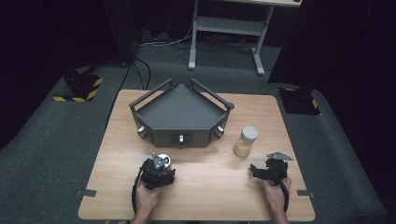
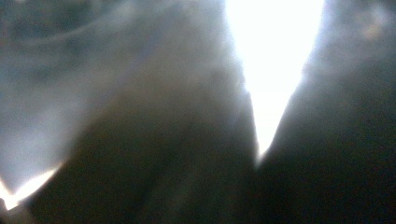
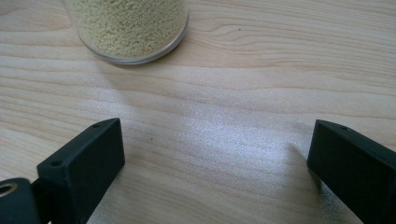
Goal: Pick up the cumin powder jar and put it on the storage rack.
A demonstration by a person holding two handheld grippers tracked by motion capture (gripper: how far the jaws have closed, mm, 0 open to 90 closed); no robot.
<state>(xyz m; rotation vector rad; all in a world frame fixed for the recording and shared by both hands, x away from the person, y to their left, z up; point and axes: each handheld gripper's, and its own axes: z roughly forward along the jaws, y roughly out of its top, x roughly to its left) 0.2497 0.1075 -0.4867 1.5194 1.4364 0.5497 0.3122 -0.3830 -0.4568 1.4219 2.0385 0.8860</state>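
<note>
Nudging forward, the spread right gripper could topple the clear grain-filled jar near the wooden table's right edge; left gripper state unclear.

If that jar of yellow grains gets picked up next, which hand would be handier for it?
The right one, probably. The right gripper sits just in front of the jar, jaws wide apart with the jar's base close ahead in its own view. The left gripper rests farther off, by the grey tray.
</note>
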